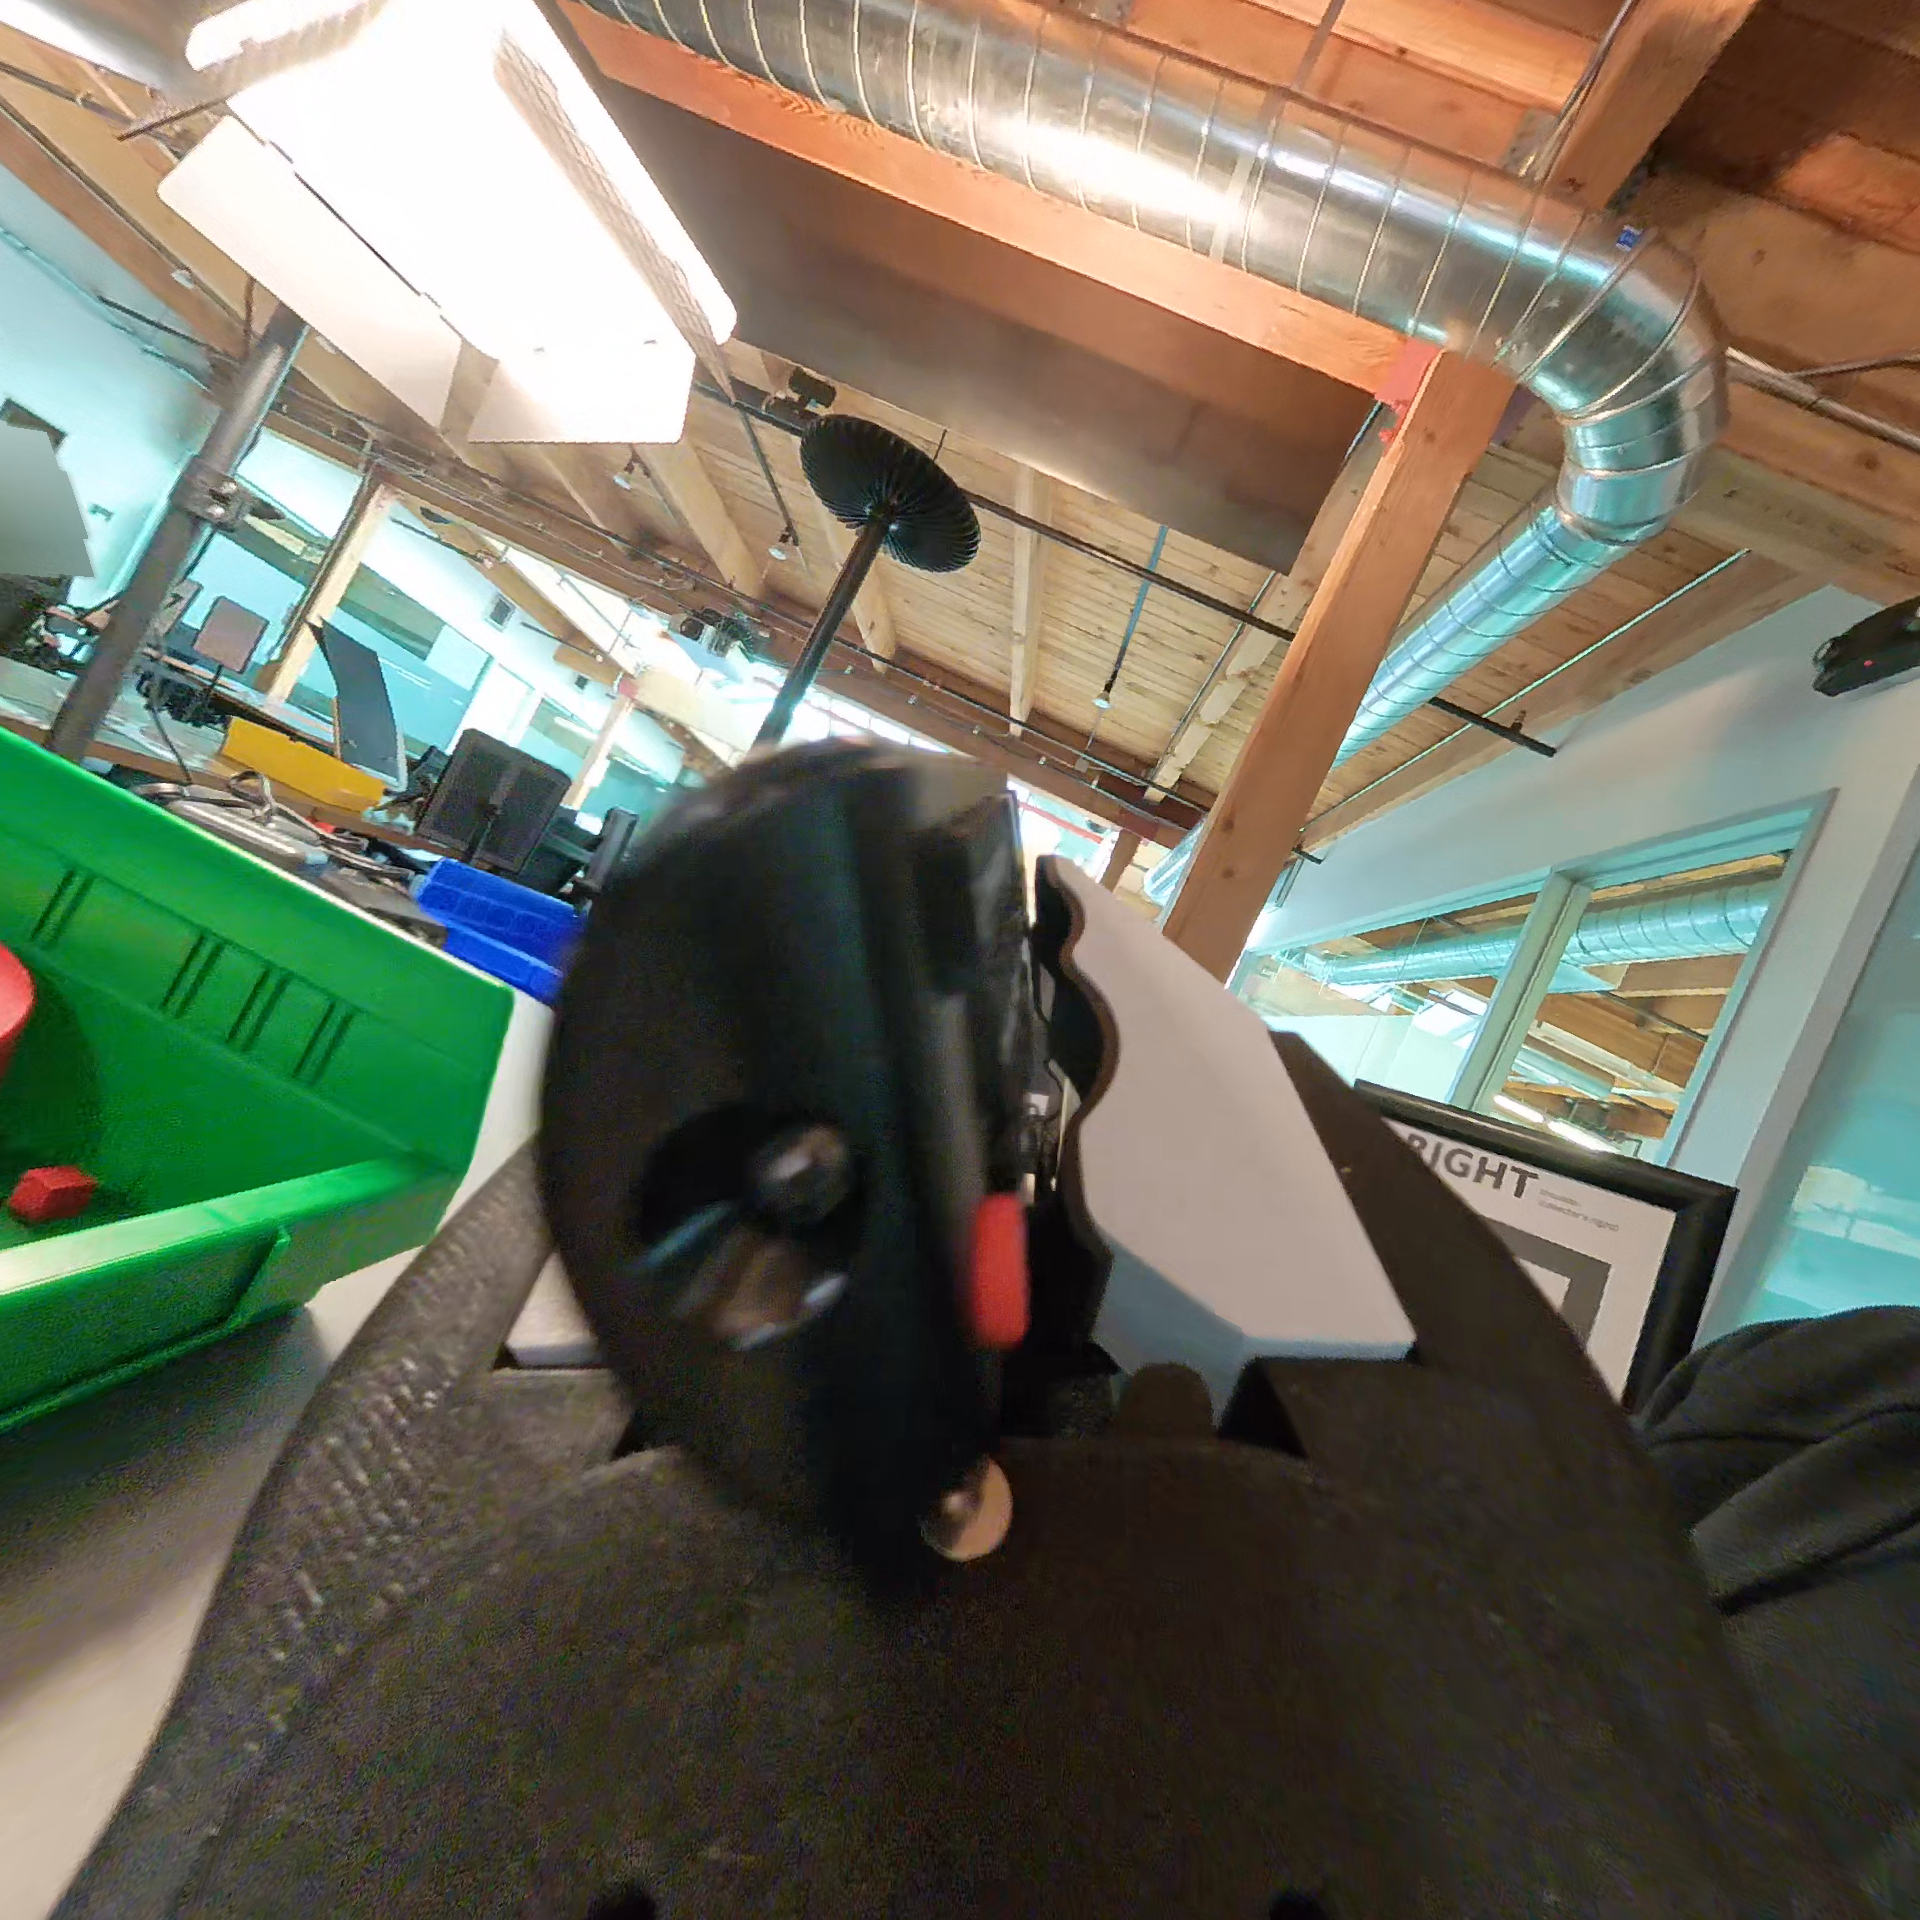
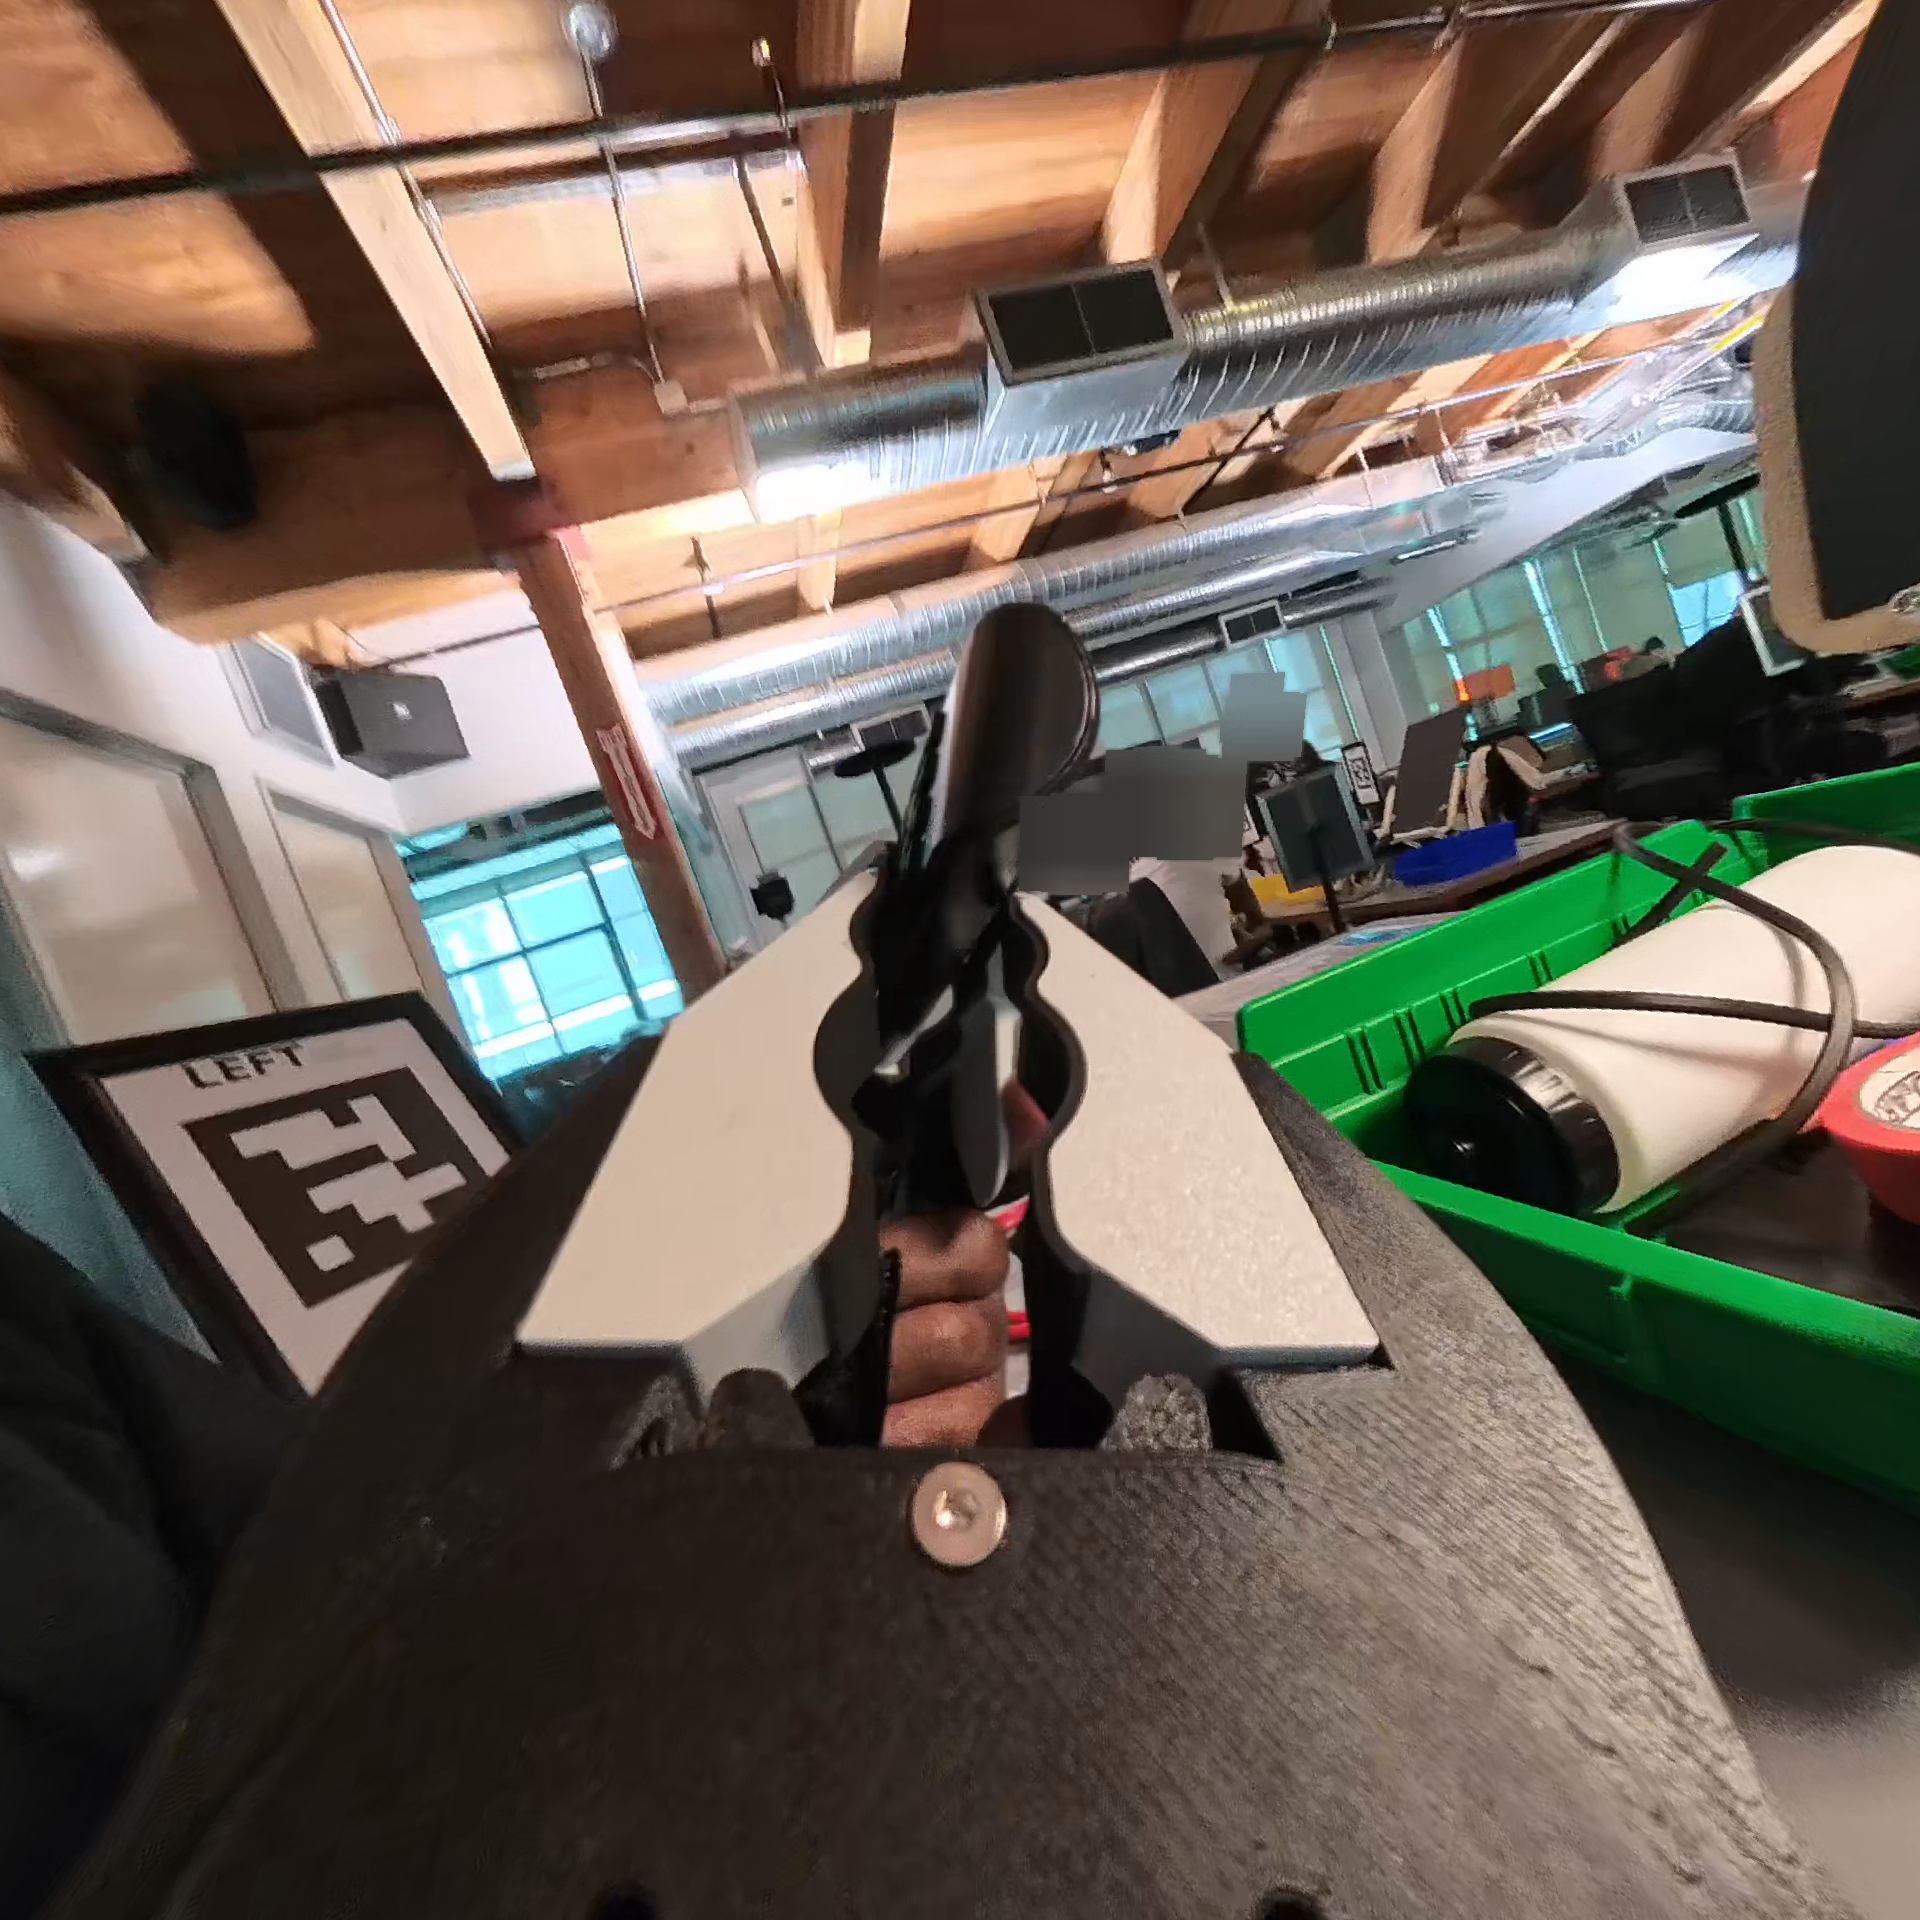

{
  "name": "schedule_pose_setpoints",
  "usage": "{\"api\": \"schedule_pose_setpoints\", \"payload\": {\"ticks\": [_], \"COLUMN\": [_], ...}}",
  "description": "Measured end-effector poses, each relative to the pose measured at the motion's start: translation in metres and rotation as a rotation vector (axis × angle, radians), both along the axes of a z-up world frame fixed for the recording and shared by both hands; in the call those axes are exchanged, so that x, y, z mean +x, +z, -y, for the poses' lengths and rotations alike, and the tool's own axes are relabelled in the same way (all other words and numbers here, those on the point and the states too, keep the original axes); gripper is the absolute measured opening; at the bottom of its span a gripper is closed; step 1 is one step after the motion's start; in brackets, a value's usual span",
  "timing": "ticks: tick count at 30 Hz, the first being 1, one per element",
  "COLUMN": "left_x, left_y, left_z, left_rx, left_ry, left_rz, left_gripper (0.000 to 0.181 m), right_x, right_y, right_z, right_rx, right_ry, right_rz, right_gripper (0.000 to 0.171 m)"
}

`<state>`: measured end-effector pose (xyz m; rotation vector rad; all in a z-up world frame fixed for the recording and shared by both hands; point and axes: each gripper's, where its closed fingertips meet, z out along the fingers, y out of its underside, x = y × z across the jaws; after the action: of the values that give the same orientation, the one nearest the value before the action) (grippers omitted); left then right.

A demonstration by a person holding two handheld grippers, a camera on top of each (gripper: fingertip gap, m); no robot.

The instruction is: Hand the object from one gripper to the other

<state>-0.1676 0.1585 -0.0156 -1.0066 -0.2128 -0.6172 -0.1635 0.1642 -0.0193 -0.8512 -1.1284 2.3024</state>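
The object is a black tool with a round body, a bolt and a red tab (image 1: pixel 769 1091). In the left wrist view it is blurred and sits between the wide-apart jaws of my left gripper (image 1: pixel 821 904). It hides the left finger, and the grey right finger (image 1: pixel 1195 1143) stands clear of it. My right gripper (image 2: pixel 951 894) is shut on the same tool, whose glossy black handle (image 2: pixel 1023 707) sticks up past the fingertips. A person's hand (image 2: pixel 945 1320) shows through the gap behind the jaws.
A green bin (image 1: pixel 260 997) with red pieces (image 1: pixel 52 1195) is at the left, with a blue bin (image 1: pixel 499 914) behind it. Another green bin (image 2: pixel 1351 1018) holds a white cylinder (image 2: pixel 1662 1039), a black cable and red tape (image 2: pixel 1881 1122). Framed marker cards (image 1: pixel 1590 1236) (image 2: pixel 301 1153) stand nearby. Left and right tips are no more than a few centimetres apart.
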Motion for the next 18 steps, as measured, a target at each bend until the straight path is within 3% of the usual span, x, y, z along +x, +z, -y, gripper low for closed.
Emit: {"api": "schedule_pose_setpoints", "payload": {"ticks": [2, 4, 7, 13, 16, 18], "left_x": [0.003, 0.004, 0.008, 0.002, 0.005, 0.010], "left_y": [0.002, 0.002, -0.001, -0.001, -0.002, -0.004], "left_z": [0.003, 0.003, -0.001, 0.000, -0.002, -0.005], "left_rx": [0.025, 0.025, 0.000, 0.003, -0.008, -0.028], "left_ry": [-0.023, -0.027, -0.045, -0.042, -0.040, -0.043], "left_rz": [-0.005, -0.013, -0.021, 0.019, -0.010, -0.032], "left_gripper": [0.025, 0.027, 0.027, 0.030, 0.028, 0.028], "right_x": [0.002, -0.001, -0.002, -0.001, -0.003, -0.004], "right_y": [0.001, -0.003, -0.005, 0.002, -0.001, -0.006], "right_z": [0.002, 0.008, 0.011, -0.007, 0.001, 0.007], "right_rx": [-0.021, 0.008, 0.044, -0.026, -0.011, 0.032], "right_ry": [0.028, 0.033, 0.018, -0.038, -0.009, 0.000], "right_rz": [-0.003, 0.014, 0.015, -0.011, 0.011, 0.027], "right_gripper": [0.022, 0.035, 0.021, 0.023, 0.041, 0.025]}}
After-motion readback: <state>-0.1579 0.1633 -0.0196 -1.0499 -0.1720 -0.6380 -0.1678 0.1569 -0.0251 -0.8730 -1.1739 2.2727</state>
